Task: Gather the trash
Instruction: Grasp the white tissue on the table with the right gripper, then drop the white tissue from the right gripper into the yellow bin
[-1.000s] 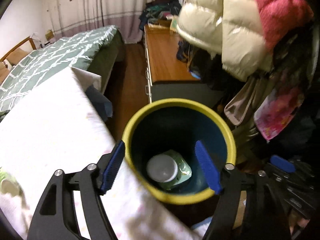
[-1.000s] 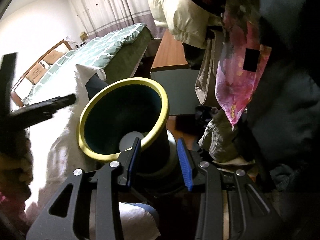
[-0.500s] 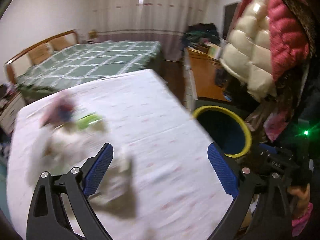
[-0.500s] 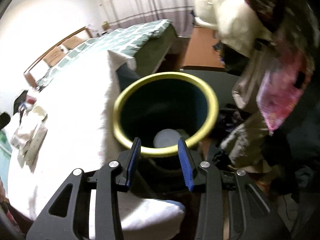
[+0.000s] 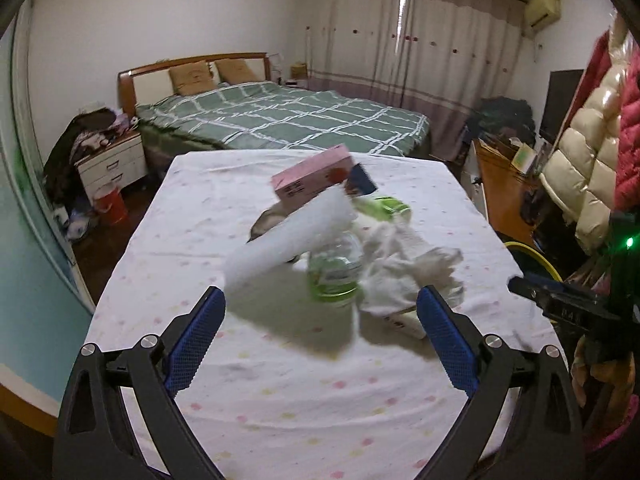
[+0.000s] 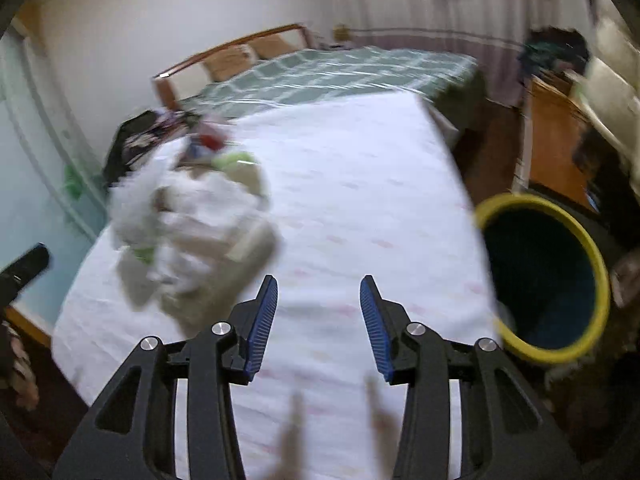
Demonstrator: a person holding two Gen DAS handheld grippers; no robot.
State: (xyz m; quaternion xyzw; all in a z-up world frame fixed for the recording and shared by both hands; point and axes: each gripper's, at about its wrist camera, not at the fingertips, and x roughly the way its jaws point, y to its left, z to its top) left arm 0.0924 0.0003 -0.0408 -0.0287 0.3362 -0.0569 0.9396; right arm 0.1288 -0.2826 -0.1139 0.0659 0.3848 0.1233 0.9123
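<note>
A heap of trash lies on the white-clothed table (image 5: 304,384): a white paper roll (image 5: 288,240), a pink carton (image 5: 312,178), a clear plastic bottle with a green label (image 5: 334,270), crumpled white tissue (image 5: 408,268) and a green packet (image 5: 384,206). My left gripper (image 5: 320,344) is open and empty, just short of the heap. My right gripper (image 6: 318,320) is open and empty over the table, with the blurred heap (image 6: 192,232) to its left. The yellow-rimmed dark bin (image 6: 548,276) stands off the table's right edge.
A green checked bed (image 5: 280,120) stands behind the table, with a nightstand (image 5: 112,164) and a red bucket (image 5: 110,202) at the left. A wooden cabinet (image 5: 504,184) and hanging jackets (image 5: 592,160) line the right side. The right view is motion-blurred.
Both grippers have swung left, away from the bin and toward the trash heap on the table. The right gripper has let go of the bin's rim and opened.
</note>
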